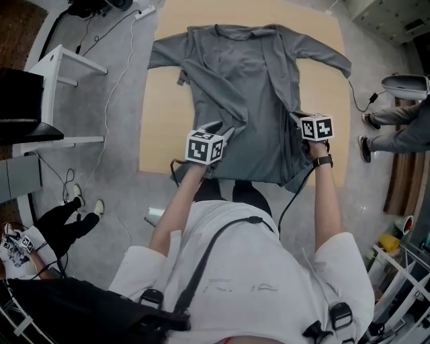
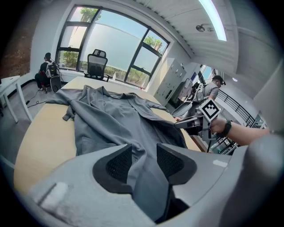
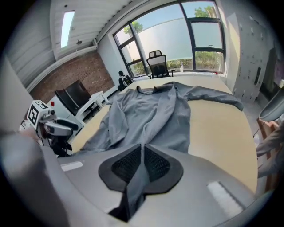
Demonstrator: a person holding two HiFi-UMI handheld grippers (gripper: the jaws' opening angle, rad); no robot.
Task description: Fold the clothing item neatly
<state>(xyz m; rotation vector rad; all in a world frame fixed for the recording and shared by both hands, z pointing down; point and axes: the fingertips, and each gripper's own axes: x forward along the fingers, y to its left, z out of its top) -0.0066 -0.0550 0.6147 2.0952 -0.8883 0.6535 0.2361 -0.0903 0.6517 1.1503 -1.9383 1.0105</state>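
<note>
We find the left gripper [image 2: 140, 153] with its jaws standing apart. A loose fold of the grey garment [image 1: 235, 87] runs between the pads [image 2: 119, 164], but both pad faces show and neither presses on the cloth. The right gripper [image 3: 141, 150] is closed on a thin fold of the same garment, pinched flat between its pads and trailing down into the throat. Both grippers sit at the near hem, the left toward the middle and the right at the hem's right side, apart from each other.

The garment lies spread on the pale wooden table [image 1: 164, 127], with its collar at the far edge and one sleeve out to each side. It does not lie flat: a raised crease runs from the right gripper up toward the collar, and the cloth is rumpled along the left side below the sleeve. The near right corner of the hem reaches the table's edge.

Around the table we note a watch [image 1: 323, 161] on the right wrist, a white power strip [image 1: 144, 11] on the floor at the far left, and a white shelf unit [image 1: 57, 74] beside it. An office chair [image 2: 96, 64] stands at the far end before the window [image 2: 111, 48].

Other people are close by:
- a bystander [image 1: 396, 131] at the right
- a person in black trousers [image 1: 67, 215] at the lower left
- a seated person [image 2: 46, 71] by the window
</note>
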